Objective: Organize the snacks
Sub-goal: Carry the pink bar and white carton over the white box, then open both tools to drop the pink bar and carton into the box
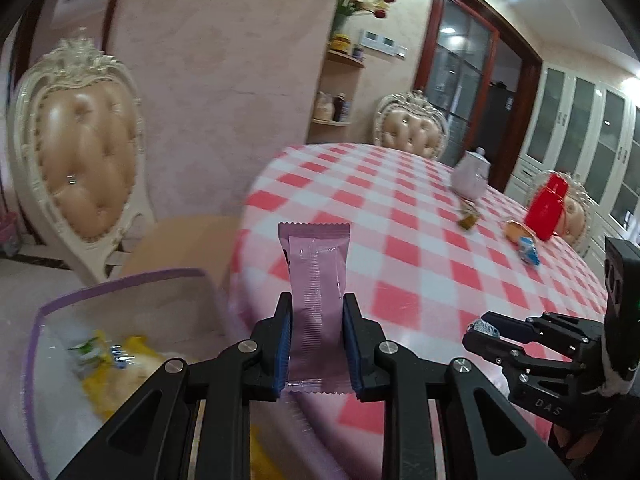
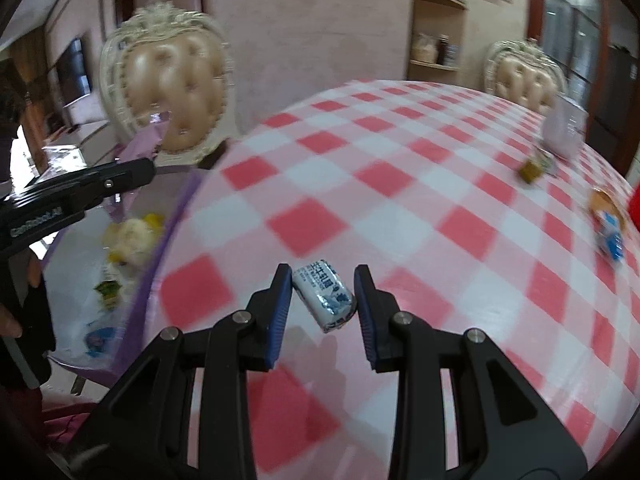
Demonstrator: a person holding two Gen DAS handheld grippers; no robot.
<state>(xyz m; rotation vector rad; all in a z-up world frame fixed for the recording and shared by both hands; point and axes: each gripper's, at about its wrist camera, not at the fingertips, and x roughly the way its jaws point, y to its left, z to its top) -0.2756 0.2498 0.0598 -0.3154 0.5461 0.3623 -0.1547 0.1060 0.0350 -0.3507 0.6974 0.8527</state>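
At frame centre, left gripper [image 1: 316, 336] clamps a glossy pink wrapper [image 1: 316, 280] upright; right gripper [image 2: 322, 300], jaws parted, brackets a blue-white candy [image 2: 324, 298]

Bench under a pink-checked cloth [image 1: 400, 216], tufted chair [image 1: 80, 152] at left, white teapot [image 1: 471, 176] far right, red container [image 1: 546, 206], corner shelf [image 1: 340, 84]

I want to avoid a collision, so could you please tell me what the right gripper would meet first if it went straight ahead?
The blue-and-white wrapped candy lies between the right gripper's open fingers, so it comes first; beyond it only checkered tablecloth shows, though depth is uncertain.
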